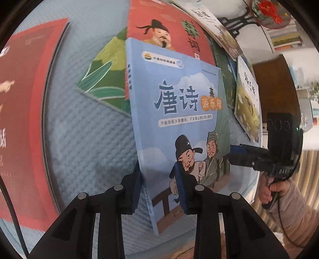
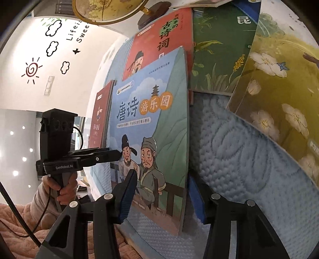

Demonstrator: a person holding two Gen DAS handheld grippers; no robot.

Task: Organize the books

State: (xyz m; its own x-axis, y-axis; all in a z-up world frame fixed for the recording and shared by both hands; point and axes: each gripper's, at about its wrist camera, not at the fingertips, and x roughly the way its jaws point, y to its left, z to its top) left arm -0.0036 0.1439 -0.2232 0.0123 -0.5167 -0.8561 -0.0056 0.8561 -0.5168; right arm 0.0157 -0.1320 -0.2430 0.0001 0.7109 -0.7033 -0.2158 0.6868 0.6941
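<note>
A light-blue picture book point(image 1: 179, 103) point(image 2: 143, 119), with two cartoon men on its cover, stands tilted up off the blue quilted cloth point(image 1: 79, 139). My left gripper point(image 1: 158, 169) is shut on its spine edge, one pad under the book and one on the cover. From the right wrist view, the left gripper point(image 2: 119, 153) meets the book's left edge. My right gripper point(image 2: 161, 177) straddles the opposite edge: one pad lies over the cover, the other sits behind the book with a dark gap showing. In the left wrist view the right gripper point(image 1: 232, 153) is at that edge, jaws apart.
Behind the blue book lie a red book point(image 1: 169, 29) point(image 2: 159, 39) and a green leafy book point(image 1: 103, 75) point(image 2: 217, 49). A yellow-green flowered book point(image 1: 247, 99) point(image 2: 279, 89) is to the right, a dark red book point(image 1: 24, 99) point(image 2: 100, 117) to the left. A globe point(image 2: 107, 10) stands behind.
</note>
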